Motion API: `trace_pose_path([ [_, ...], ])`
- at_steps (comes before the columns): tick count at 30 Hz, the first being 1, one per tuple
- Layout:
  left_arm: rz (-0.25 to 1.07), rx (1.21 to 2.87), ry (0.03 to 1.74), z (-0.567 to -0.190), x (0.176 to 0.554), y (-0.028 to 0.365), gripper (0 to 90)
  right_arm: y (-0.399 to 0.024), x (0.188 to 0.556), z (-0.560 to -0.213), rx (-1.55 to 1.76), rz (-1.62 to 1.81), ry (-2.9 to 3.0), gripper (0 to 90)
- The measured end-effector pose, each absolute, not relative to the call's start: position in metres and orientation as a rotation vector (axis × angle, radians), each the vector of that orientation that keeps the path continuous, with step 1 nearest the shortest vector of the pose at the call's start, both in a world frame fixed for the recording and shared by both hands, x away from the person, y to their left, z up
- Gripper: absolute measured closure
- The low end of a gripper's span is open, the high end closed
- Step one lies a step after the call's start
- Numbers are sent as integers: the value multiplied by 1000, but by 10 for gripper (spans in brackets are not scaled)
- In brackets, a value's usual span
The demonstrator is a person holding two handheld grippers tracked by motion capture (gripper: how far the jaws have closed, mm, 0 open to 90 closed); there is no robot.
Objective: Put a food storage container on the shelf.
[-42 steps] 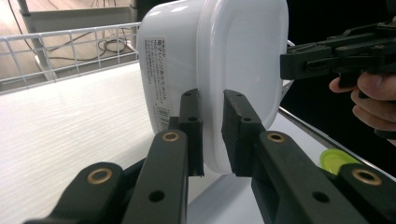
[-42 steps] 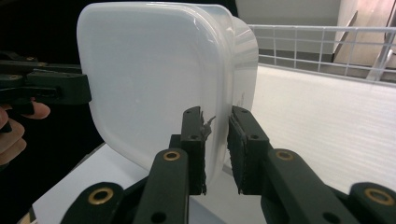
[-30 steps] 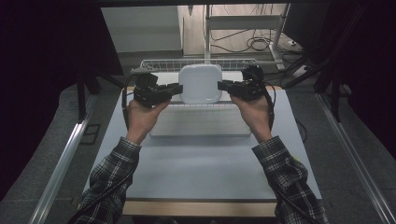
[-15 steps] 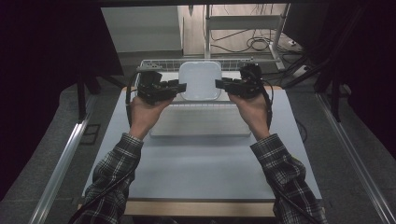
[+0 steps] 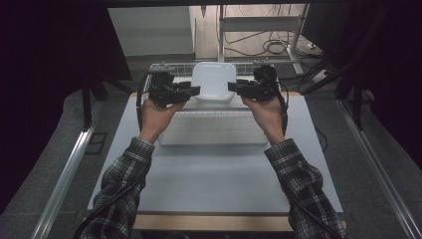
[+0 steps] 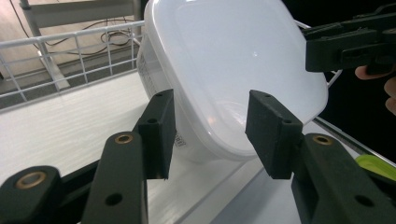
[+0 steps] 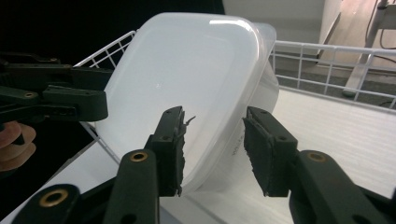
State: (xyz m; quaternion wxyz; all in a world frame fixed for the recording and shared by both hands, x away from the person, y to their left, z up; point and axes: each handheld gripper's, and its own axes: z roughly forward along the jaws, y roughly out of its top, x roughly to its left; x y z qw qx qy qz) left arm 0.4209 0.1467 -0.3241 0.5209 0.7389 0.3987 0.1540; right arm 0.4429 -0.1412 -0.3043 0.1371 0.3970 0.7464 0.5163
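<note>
A white plastic container with its lid on [image 5: 214, 82] stands tilted at the far end of the table, its lower edge on a white ribbed surface. My left gripper [image 5: 195, 91] is at its left side and my right gripper [image 5: 233, 85] at its right side. In the left gripper view the jaws [image 6: 210, 135] stand apart with the container's rim [image 6: 233, 70] between them, pads off it. In the right gripper view the right gripper [image 7: 212, 149] straddles the container's [image 7: 187, 70] other rim the same way. Both pairs of jaws have just been opening.
A white wire rack [image 5: 169, 67] runs along the table's far edge behind the container. A white ribbed tray [image 5: 214, 129] lies in front of it on the pale table [image 5: 214, 184]. Something green [image 6: 373, 163] shows low at the right of the left gripper view. Dark curtains flank the table.
Both hands carried the container slightly farther toward the rack. The grippers, which clamped its sides before, now have their jaws apart.
</note>
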Motion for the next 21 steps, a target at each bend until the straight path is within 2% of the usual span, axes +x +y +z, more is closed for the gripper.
trace_pose_path([
  [6, 364, 1752, 959, -324, 425, 146, 504, -139, 449, -306, 1153, 1467, 2125, 538],
  [15, 367, 1710, 996, -323, 436, 148, 479, -136, 454, -306, 1144, 1442, 2091, 550],
  [21, 366, 1679, 969, -320, 429, 150, 471, -142, 454, -302, 1146, 1452, 2055, 557],
])
